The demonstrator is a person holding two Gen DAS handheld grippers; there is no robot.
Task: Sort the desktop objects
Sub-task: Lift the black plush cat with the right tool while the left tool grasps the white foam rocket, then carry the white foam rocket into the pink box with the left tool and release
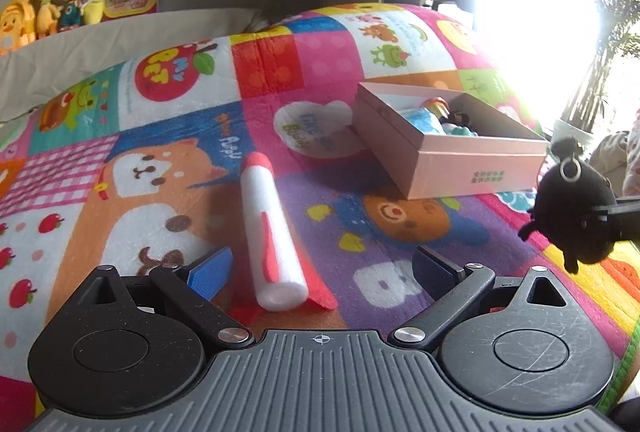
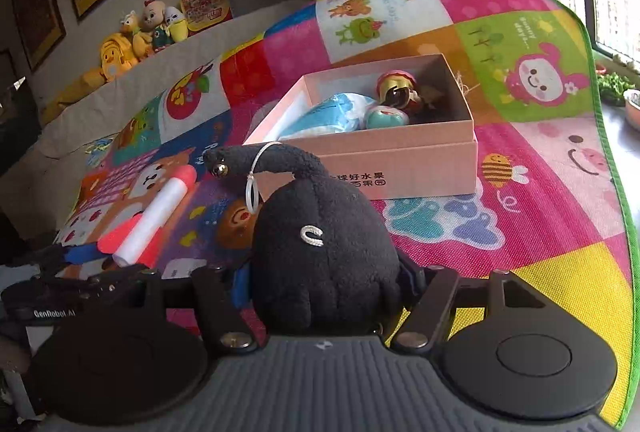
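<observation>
A black plush toy [image 2: 320, 252] with a white loop tag fills the space between the fingers of my right gripper [image 2: 324, 284], which is shut on it just above the mat. The left wrist view shows the same plush [image 1: 572, 207] at the right edge. A white and red foam rocket [image 1: 268, 232] lies on the mat; its near end sits between the blue pads of my open left gripper [image 1: 324, 268], untouched. An open pink box [image 2: 404, 159] beyond holds a blue packet [image 2: 332, 115], a teal ball and a red-gold figure [image 2: 396, 87].
A colourful patchwork play mat [image 2: 540, 171] covers the surface, and its green edge [image 2: 600, 103] drops off at the right. Several stuffed toys [image 1: 60, 3] line a beige ledge at the back left. A potted plant [image 1: 596, 43] stands by the bright window.
</observation>
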